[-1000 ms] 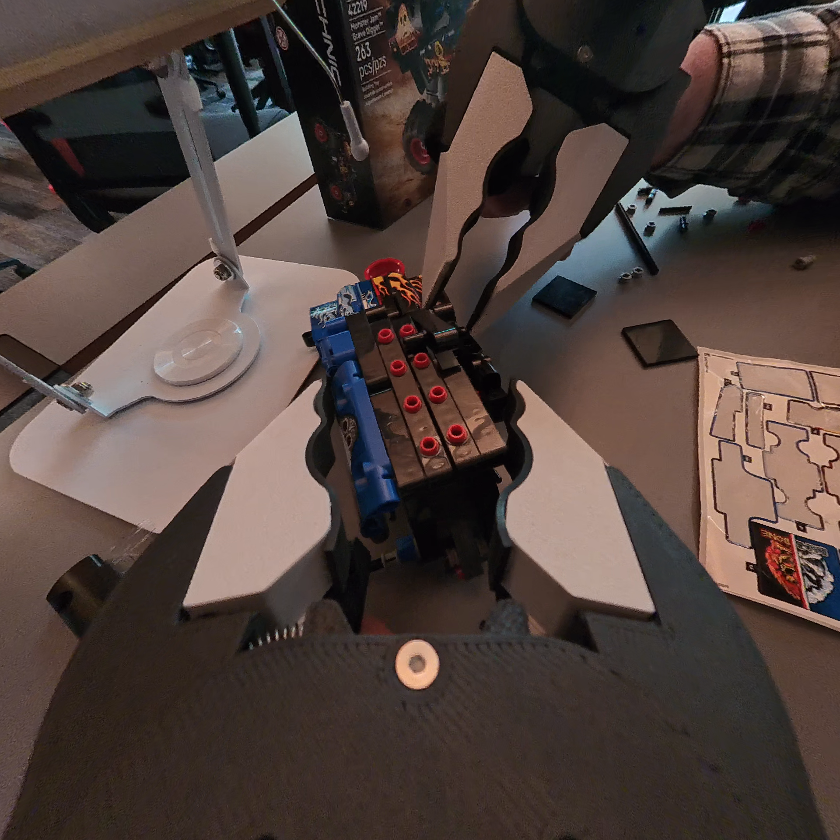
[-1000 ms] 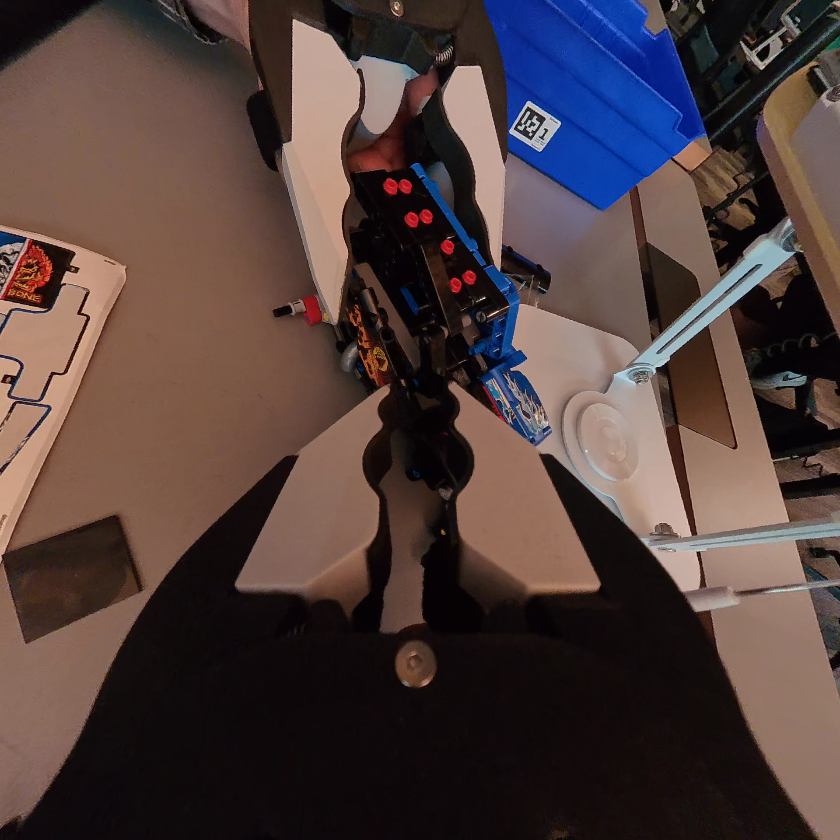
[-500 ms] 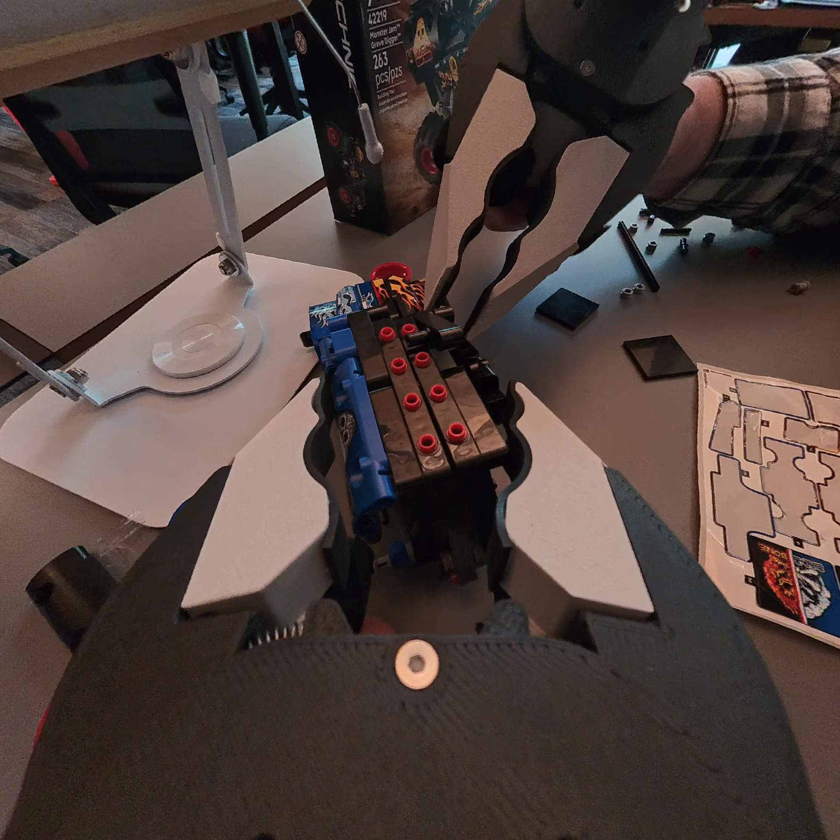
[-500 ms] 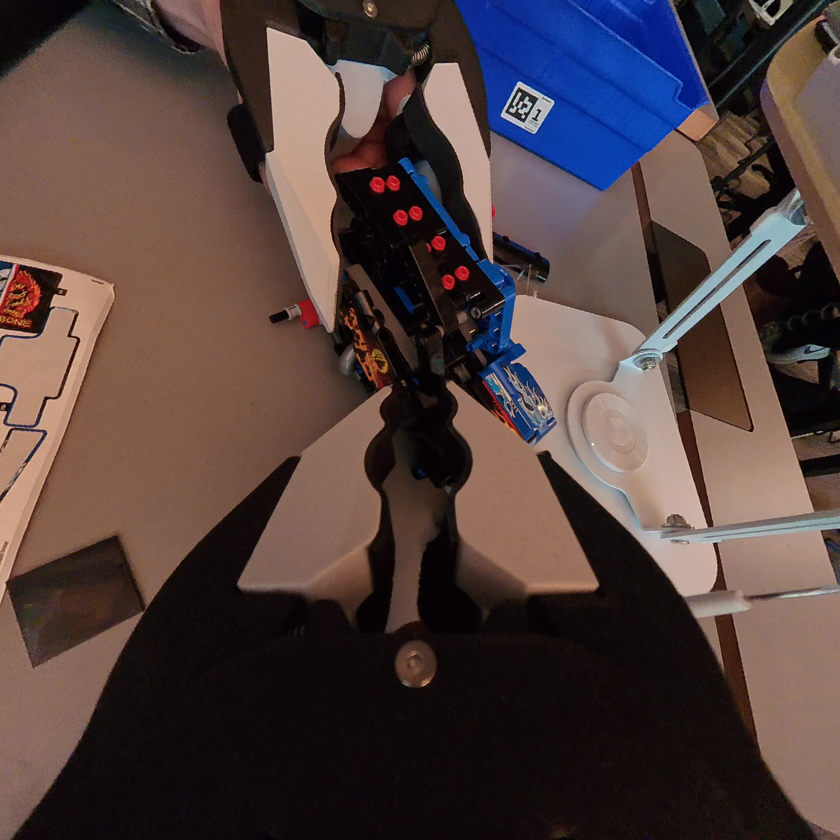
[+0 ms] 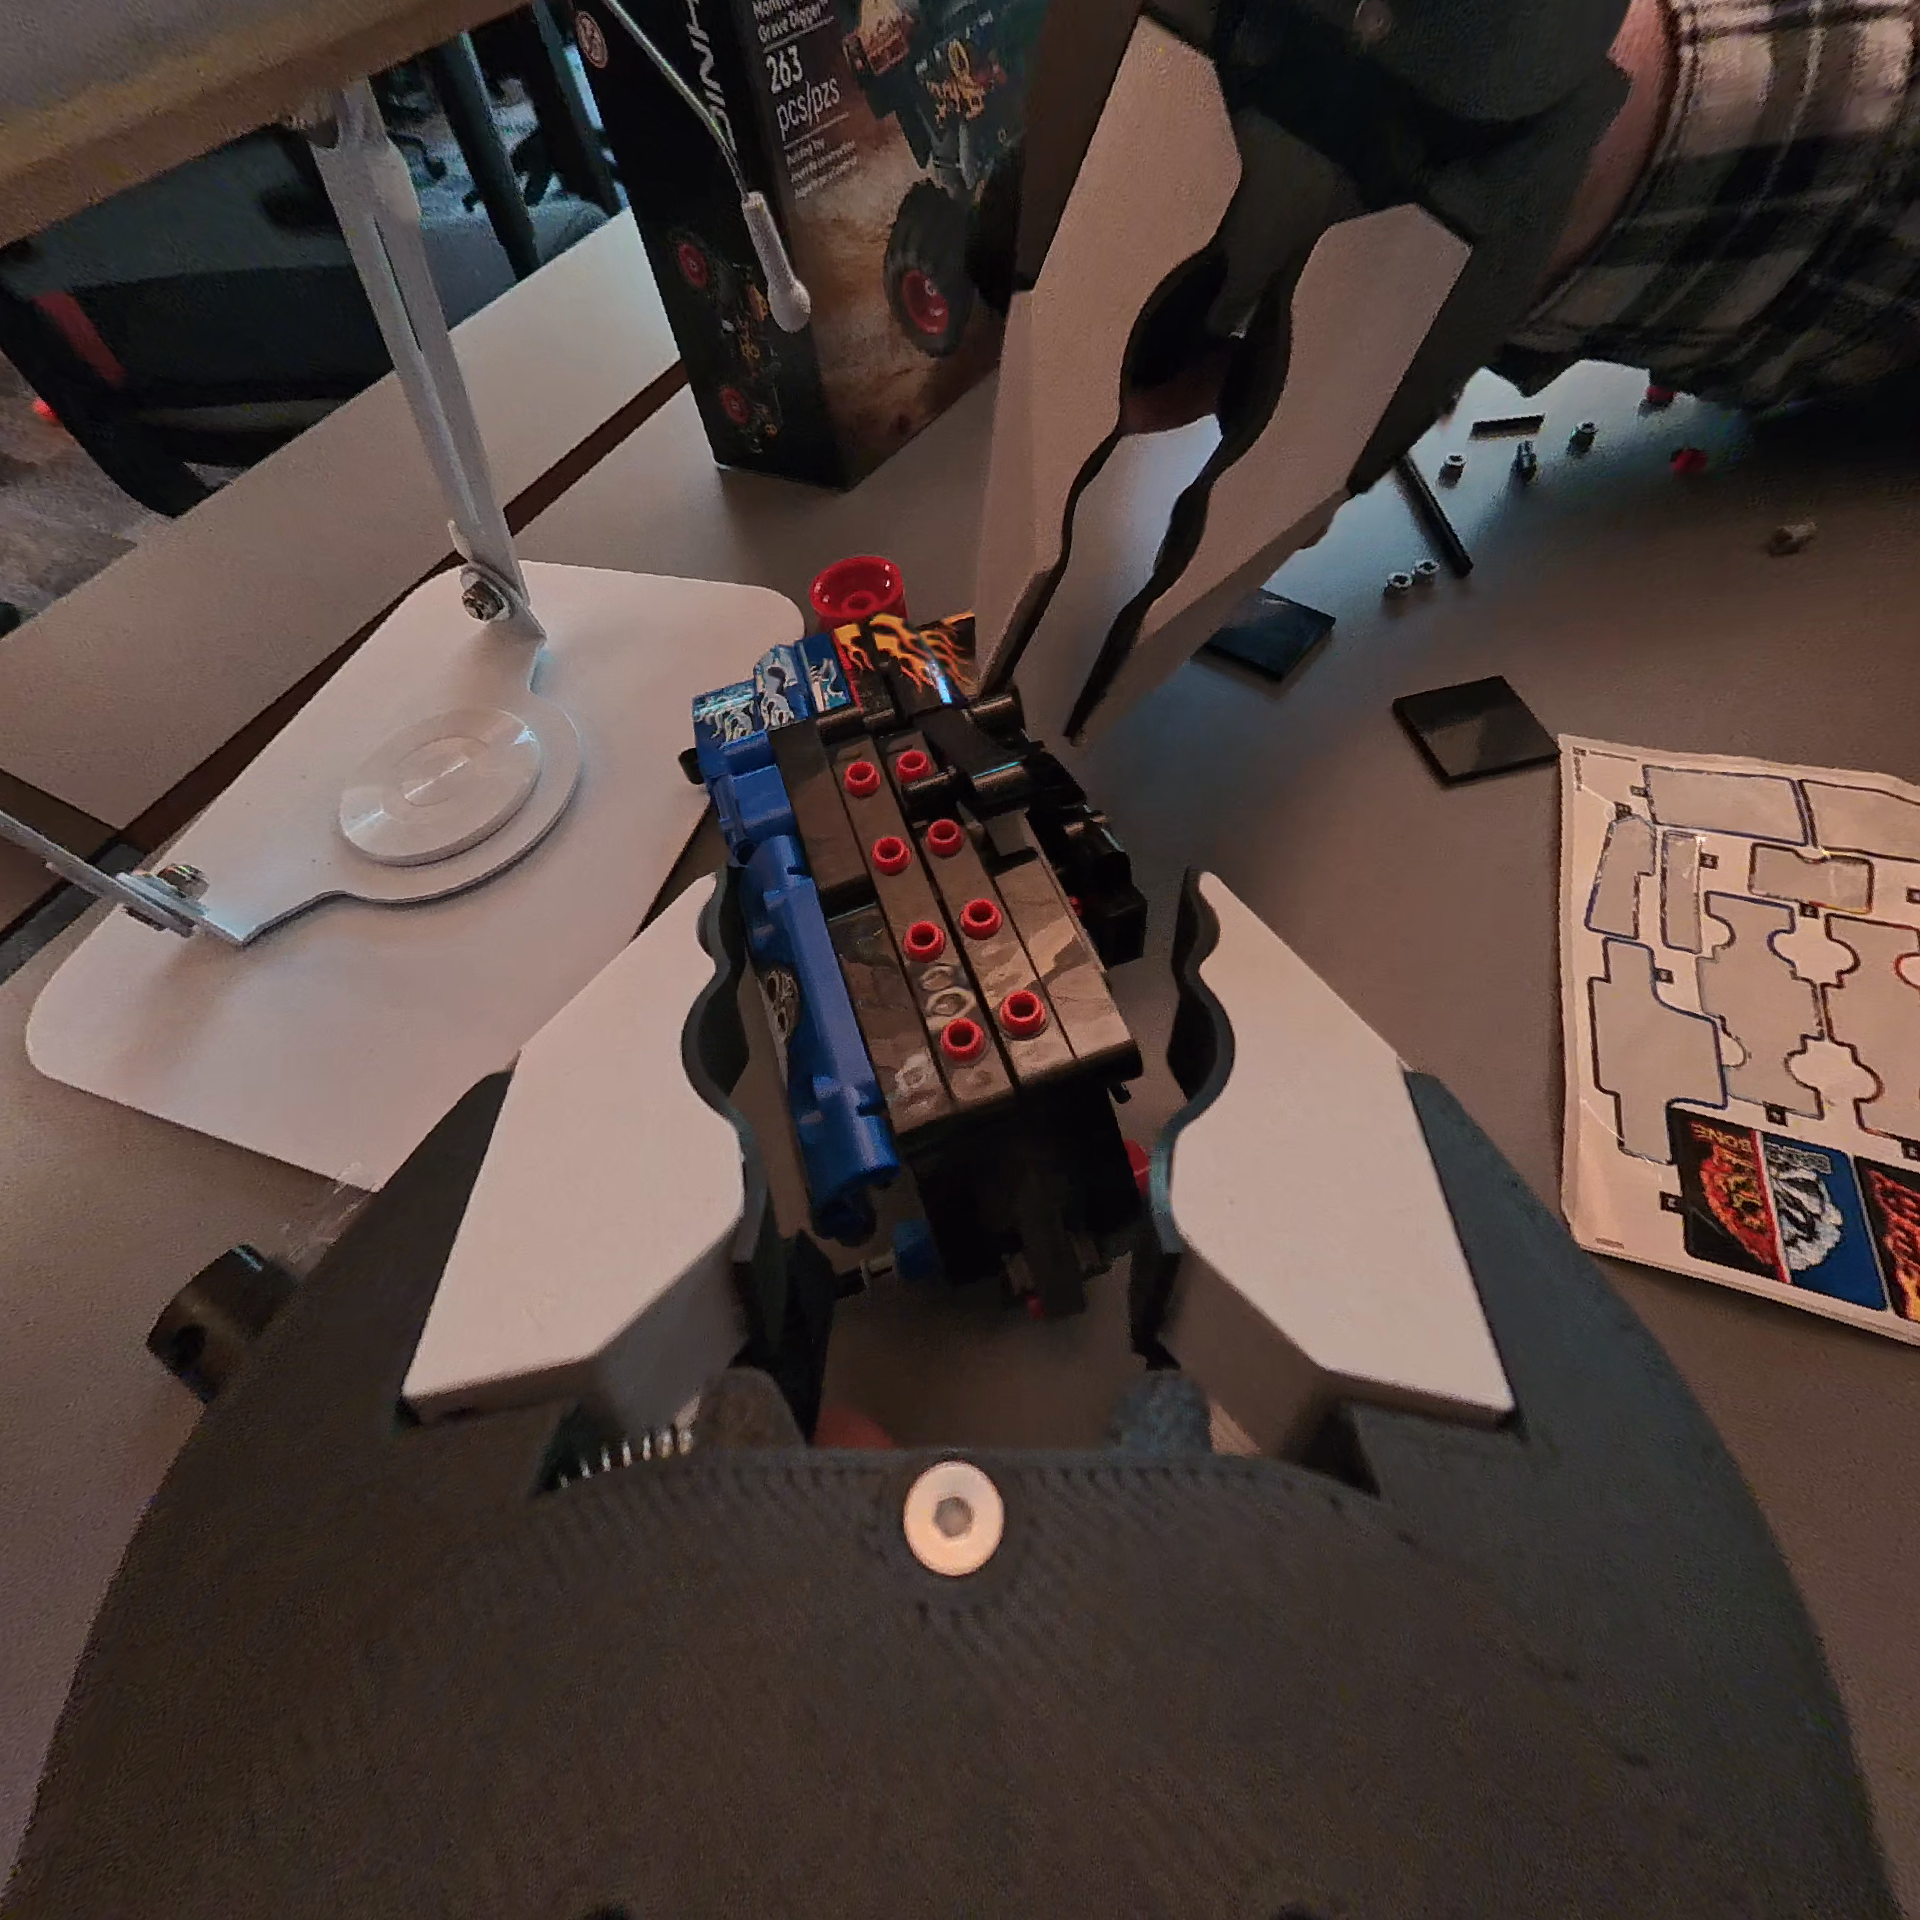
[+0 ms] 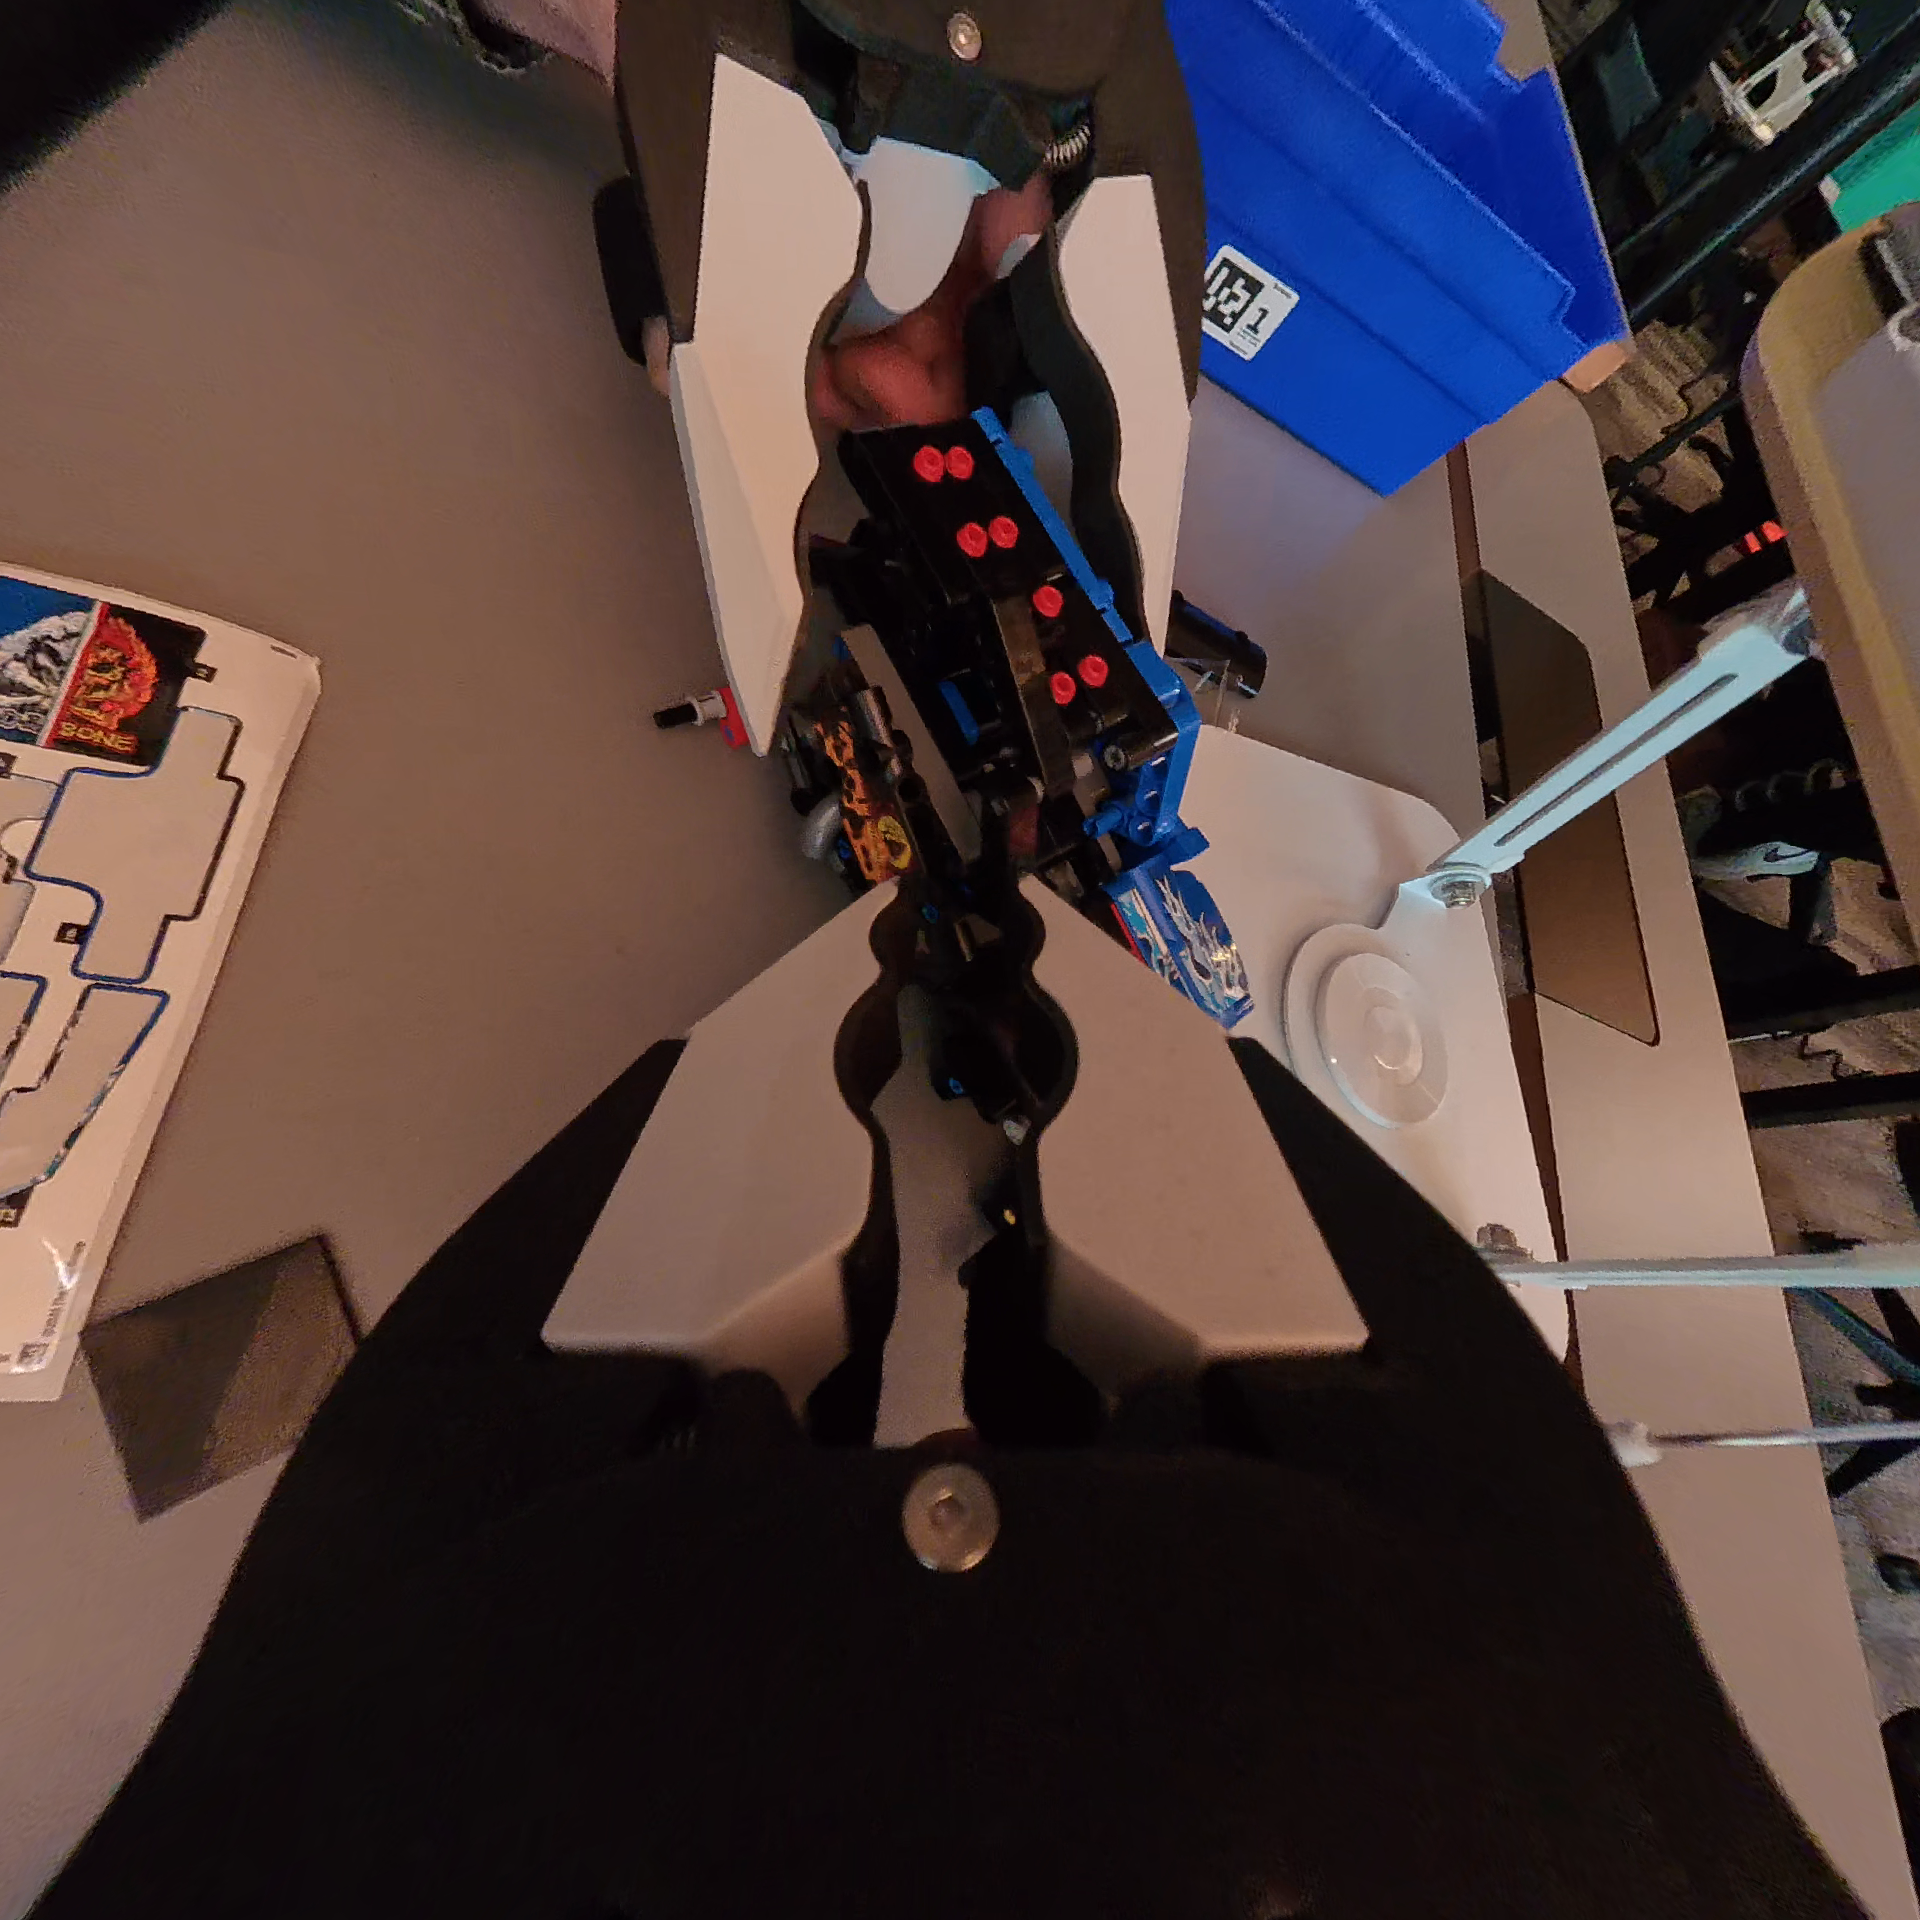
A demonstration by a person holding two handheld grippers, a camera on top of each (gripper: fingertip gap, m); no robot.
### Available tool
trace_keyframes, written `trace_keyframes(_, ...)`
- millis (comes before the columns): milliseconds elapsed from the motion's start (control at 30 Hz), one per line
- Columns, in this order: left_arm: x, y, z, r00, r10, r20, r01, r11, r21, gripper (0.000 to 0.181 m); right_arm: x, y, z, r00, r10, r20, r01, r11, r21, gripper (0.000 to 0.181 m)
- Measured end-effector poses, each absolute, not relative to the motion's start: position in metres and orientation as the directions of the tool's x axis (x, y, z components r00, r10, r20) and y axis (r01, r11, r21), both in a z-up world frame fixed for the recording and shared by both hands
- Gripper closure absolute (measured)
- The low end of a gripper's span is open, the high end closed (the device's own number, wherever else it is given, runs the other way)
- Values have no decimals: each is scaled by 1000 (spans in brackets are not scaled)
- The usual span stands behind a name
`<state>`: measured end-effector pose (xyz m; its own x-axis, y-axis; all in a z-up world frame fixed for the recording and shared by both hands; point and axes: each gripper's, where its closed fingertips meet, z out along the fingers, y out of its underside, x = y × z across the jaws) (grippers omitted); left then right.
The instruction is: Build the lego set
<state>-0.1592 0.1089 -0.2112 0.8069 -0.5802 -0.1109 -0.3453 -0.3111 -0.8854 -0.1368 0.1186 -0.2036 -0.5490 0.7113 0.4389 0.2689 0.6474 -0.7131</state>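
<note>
I hold the half-built Lego truck chassis above the grey table, my left gripper clamped across its rear. My right gripper is pinched narrow on a black part at its front end. Judged step: seating that part; next, press straight in while bracing.
</note>
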Motion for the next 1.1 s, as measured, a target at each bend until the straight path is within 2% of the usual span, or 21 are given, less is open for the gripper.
trace_keyframes(333,-167,104,-213,809,-571,-139,-388,-340,-857,102,-142,108,-200,-539,714,446,267,647,-714,164)
trace_keyframes(433,-168,101,-213,803,-577,-149,-407,-348,-845,103,-146,111,-194,-505,735,453,267,632,-727,159)
trace_keyframes(667,-174,98,-212,800,-584,-137,-402,-353,-845,106,-149,105,-205,-522,739,426,278,620,-734,162)
trace_keyframes(900,-187,86,-212,794,-596,-120,-412,-383,-827,96,-147,98,-206,-543,735,406,287,617,-733,166)
trace_keyframes(1100,-197,77,-210,794,-599,-100,-404,-398,-824,115,-151,92,-204,-530,744,406,275,604,-748,157)
